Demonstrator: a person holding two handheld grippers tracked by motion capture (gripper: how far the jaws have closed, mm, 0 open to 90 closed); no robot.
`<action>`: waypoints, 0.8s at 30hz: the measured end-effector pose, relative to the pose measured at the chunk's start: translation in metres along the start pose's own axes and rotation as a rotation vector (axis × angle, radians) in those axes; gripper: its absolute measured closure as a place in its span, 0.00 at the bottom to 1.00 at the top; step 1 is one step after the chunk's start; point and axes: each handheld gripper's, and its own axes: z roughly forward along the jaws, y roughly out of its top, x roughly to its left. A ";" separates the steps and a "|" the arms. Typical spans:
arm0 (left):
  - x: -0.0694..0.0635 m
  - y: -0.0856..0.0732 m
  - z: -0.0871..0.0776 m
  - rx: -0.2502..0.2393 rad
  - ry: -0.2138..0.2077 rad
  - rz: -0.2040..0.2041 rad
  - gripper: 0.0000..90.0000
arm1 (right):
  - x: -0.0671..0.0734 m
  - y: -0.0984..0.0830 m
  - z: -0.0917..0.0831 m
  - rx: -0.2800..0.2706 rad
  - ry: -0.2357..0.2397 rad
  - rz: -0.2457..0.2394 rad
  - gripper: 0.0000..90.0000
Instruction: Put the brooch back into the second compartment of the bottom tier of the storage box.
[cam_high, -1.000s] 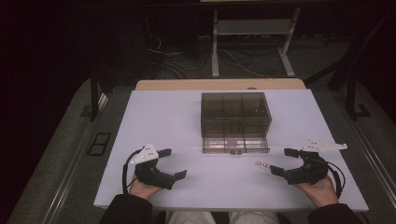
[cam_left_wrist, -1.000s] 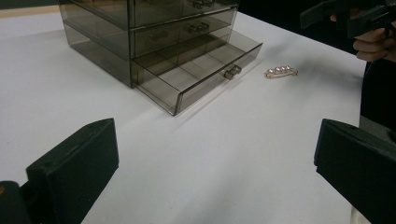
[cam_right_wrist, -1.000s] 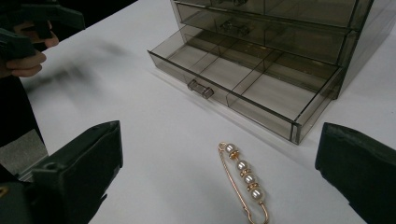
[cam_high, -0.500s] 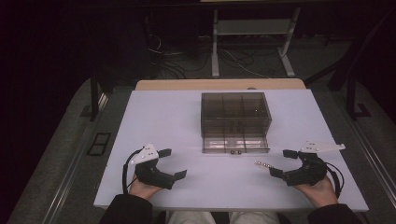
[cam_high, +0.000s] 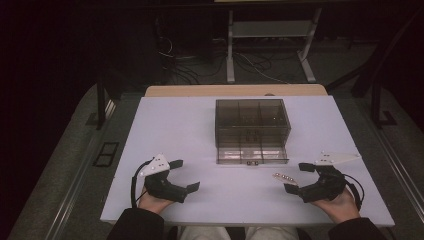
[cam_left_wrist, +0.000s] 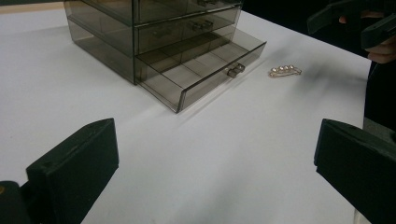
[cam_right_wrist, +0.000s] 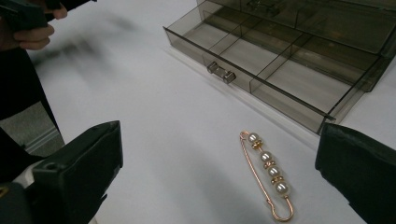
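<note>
A smoky clear drawer box (cam_high: 252, 120) stands at the table's middle, its bottom drawer (cam_high: 252, 155) pulled out toward me and empty (cam_right_wrist: 280, 70). A gold pin with several pearls (cam_high: 285, 177) lies on the white table just right of the drawer's front; it is large in the right gripper view (cam_right_wrist: 270, 175) and small in the left gripper view (cam_left_wrist: 285, 71). My right gripper (cam_high: 298, 178) rests open on the table with the pin close by its jaws. My left gripper (cam_high: 184, 175) rests open at the near left, nothing between its jaws.
The white table (cam_high: 175, 130) has bare room on the left and in front of the drawer. A wooden board edge (cam_high: 235, 90) runs along its far side. Beyond it are a metal stand (cam_high: 270, 30) and cables on a dark floor.
</note>
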 end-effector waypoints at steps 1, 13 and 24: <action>0.000 0.000 0.000 0.001 0.000 0.001 0.00 | 0.000 0.001 0.001 0.007 -0.001 -0.004 0.01; 0.000 0.000 0.001 0.004 -0.005 0.003 0.00 | -0.004 0.012 0.004 0.075 0.002 -0.025 0.01; 0.000 0.000 0.001 0.005 -0.007 0.003 0.00 | -0.007 0.020 0.007 0.124 0.011 -0.048 0.01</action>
